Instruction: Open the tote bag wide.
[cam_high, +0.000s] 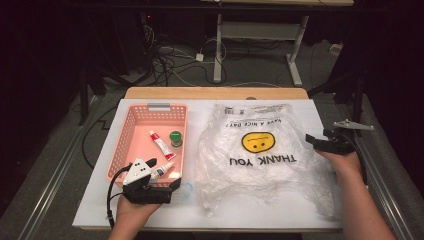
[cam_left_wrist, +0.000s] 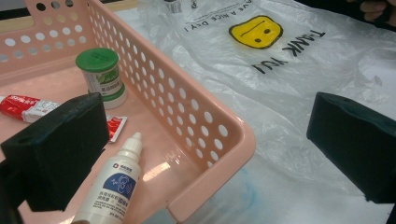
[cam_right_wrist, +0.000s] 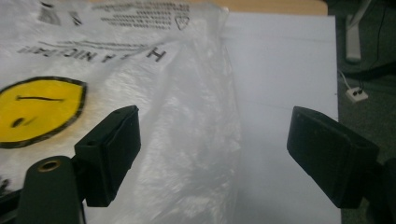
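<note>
Above, on the white board (cam_high: 300, 107) covering the table: pink basket (cam_high: 125, 135) toward the left edge, clear plastic bag (cam_high: 260, 185) with yellow face and "THANK YOU" print spread flat across the middle and right. Inside the basket: red-and-white tube (cam_high: 160, 141), green-capped jar (cam_high: 175, 138) just beside it, white dropper bottle (cam_high: 161, 171) lying near the front right corner. Left gripper (cam_high: 172, 186) held low at the basket's front right corner, jaws wide apart, one over the basket floor beside the dropper bottle (cam_left_wrist: 112, 186), the other outside the wall above the bag's near left part (cam_left_wrist: 299, 121); basket corner (cam_left_wrist: 233, 135) between them, nothing clamped. Right gripper (cam_high: 311, 141) at the board's right edge, pointing left toward the bag's right margin; jaws apart, straddling the bag's edge (cam_right_wrist: 196, 140), one jaw over the plastic, the other over bare board (cam_right_wrist: 280, 70), pads not pressing on anything.
</note>
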